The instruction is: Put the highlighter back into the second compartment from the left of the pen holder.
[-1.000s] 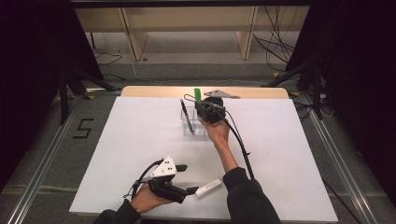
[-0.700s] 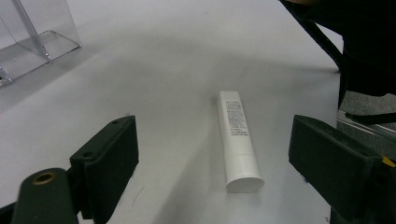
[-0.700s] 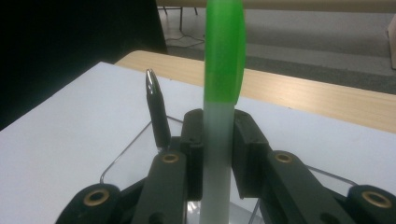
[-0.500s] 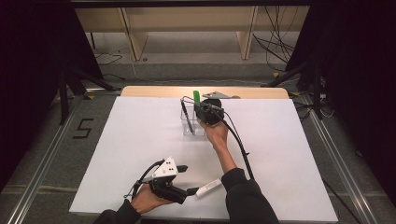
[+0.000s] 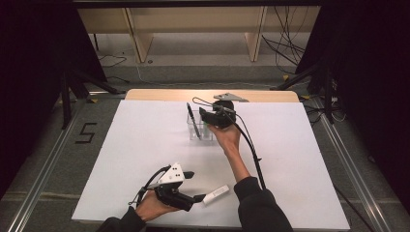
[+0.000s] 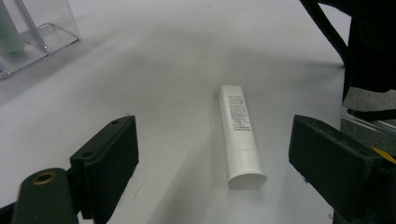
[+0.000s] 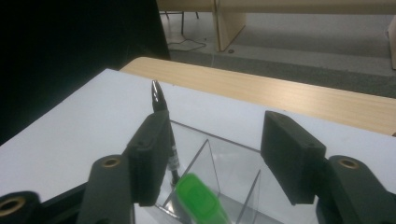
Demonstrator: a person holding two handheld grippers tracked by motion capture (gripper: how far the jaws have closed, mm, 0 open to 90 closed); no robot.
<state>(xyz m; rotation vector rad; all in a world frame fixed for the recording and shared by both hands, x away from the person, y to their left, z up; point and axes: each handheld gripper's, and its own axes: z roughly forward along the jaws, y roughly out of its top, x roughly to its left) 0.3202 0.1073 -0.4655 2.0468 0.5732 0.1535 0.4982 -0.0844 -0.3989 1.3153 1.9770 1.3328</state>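
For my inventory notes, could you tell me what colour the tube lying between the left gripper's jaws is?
White, with small dark print; the tube shows best in the left gripper view.

High view: white table cover (image 5: 145,145) evenly bright, lit from above; surroundings left and right near black. Shadows soft, short. Left gripper view: sharp on white tube (image 6: 240,135), faint soft shadow beside it; glare-free, clear holder (image 6: 32,32) at corner slightly soft. Right gripper view: green marker (image 7: 201,200) blurred, too close; left background dark.
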